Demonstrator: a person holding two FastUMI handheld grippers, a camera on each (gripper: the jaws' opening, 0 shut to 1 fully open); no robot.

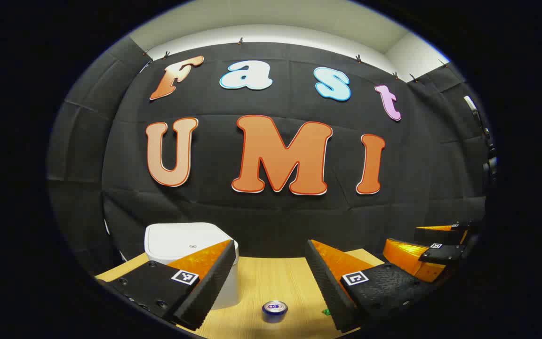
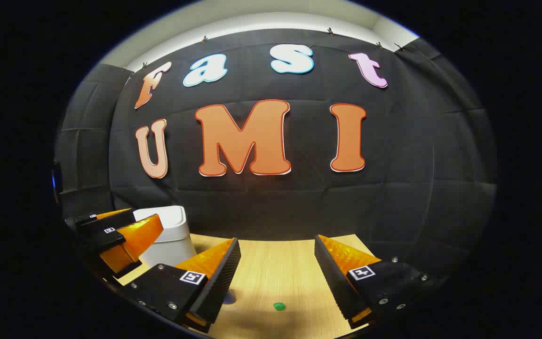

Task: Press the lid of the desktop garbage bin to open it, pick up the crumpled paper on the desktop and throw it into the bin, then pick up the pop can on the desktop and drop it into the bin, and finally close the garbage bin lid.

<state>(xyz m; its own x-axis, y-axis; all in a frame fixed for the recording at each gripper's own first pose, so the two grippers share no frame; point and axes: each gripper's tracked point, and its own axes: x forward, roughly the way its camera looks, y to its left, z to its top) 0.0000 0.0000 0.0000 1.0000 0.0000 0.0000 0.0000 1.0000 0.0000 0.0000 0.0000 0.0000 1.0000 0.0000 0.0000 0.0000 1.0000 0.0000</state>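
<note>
bin (image 1: 191, 245): one, lid shut, seen at bench (image 1: 271, 282) far-left edge | pop can (image 1: 274, 310): one, upright mid-bench | left hand-held gripper (image 1: 271, 278): held wide open, empty | right hand-held gripper (image 2: 275, 278): held wide open, empty

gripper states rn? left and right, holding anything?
left gripper: open, holding nothing; pop can on the table between its fingers, untouched.
right gripper: open, holding nothing.

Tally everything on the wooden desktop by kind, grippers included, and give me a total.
White plastic garbage bin with closed lid: 1
Blue-and-silver pop can, upright: 1
Small green crumpled scrap: 1
Two-finger grippers, both open: 2, left gripper and right gripper
Total: 5
</note>
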